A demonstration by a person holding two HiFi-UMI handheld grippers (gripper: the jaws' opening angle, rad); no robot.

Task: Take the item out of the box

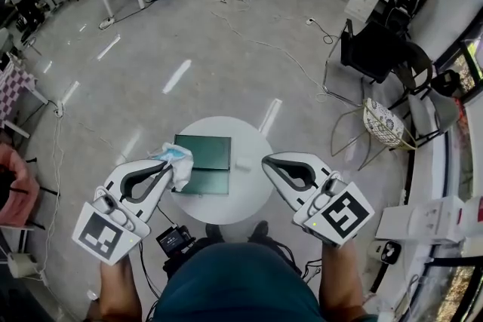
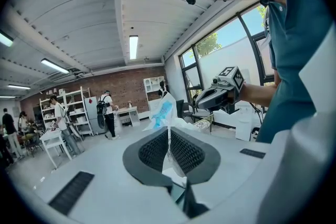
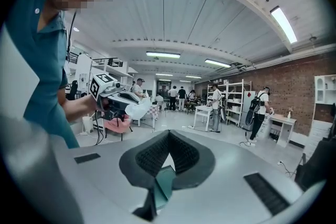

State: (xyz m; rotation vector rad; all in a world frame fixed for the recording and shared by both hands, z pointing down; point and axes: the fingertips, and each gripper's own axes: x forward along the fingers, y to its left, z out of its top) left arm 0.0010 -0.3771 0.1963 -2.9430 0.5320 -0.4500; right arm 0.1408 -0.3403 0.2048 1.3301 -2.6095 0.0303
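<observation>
One crinkled packet (image 1: 179, 164) in left hand-held gripper (image 1: 167, 167), rectangular green box (image 1: 207, 154)

Box (image 1: 204, 162): on the table (image 1: 249, 201), left of its middle.
Packet (image 1: 178, 159): in the left gripper (image 1: 167, 167), over the box's left edge.
Right gripper (image 1: 266, 162): right of the box.
</observation>
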